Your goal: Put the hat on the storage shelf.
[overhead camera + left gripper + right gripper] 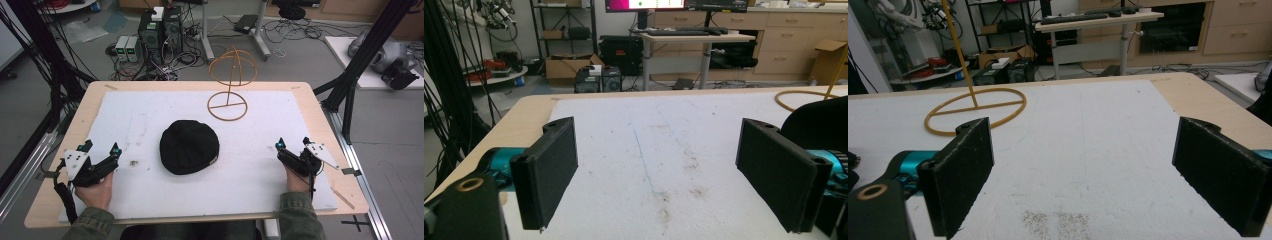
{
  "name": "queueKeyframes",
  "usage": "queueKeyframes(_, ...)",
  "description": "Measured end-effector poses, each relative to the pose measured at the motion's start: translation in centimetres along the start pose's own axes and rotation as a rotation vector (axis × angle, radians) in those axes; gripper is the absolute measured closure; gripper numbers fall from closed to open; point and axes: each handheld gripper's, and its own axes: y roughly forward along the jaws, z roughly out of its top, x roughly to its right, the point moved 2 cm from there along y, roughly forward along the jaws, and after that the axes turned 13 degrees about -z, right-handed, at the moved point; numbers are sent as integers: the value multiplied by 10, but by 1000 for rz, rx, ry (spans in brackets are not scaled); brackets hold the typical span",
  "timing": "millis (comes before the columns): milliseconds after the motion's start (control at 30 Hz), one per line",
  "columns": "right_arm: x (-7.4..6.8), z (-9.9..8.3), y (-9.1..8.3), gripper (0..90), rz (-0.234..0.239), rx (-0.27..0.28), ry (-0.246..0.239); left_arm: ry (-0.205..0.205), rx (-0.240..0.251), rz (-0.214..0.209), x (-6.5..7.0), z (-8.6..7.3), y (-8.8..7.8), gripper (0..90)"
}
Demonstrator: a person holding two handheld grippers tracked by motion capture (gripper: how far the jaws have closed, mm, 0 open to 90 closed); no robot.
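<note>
Right now the hat (189,146) lies mid-surface (150,112), between the left gripper (102,148) and right gripper (293,144), both wide open and empty. Judging by the stand (228,82) far behind, take opposite brim edges low, then lift evenly.

High view: above near table edge, facing forward and down. Gripper views: low over white mat (150,120), facing far edge; both share yellow wire stand (975,107).
</note>
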Motion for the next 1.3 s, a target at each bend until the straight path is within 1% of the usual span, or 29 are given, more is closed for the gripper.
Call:
queueKeyframes(67,0,0,0,87,2,0,1,4,0,-1,0,1,0,172)
queueKeyframes(233,-1,-1,1,87,6,-9,1,8,5,-22,1,4,2,172)
queueKeyframes(367,-1,-1,1,87,8,-15,0,0,9,-41,3,8,3,169)
queueKeyframes(600,-1,-1,2,87,11,-16,-1,25,-1,-81,10,13,7,169)
queueKeyframes(700,-1,-1,3,87,18,-22,-1,41,-6,-125,14,19,9,184)
queueKeyframes(733,-1,-1,3,87,18,-22,-1,41,-6,-125,14,19,9,185)
queueKeyframes(833,-2,-2,4,87,21,-30,-4,48,3,-143,18,22,11,189)
queueKeyframes(933,-1,-2,4,87,18,-24,-9,45,-2,-172,22,24,14,190)
queueKeyframes(1000,-1,-2,4,87,18,-27,-5,41,-18,-195,25,25,17,189)
queueKeyframes(1133,0,-2,4,87,15,-26,-6,29,-50,-261,35,27,25,189)
queueKeyframes(1167,-1,-2,4,87,14,-31,1,32,-55,-272,37,27,26,190)
queueKeyframes(1233,0,-2,4,87,15,-25,-5,42,-66,-289,41,27,29,189)
queueKeyframes(1300,0,-1,4,87,17,-22,-9,38,-65,-297,44,27,30,189)
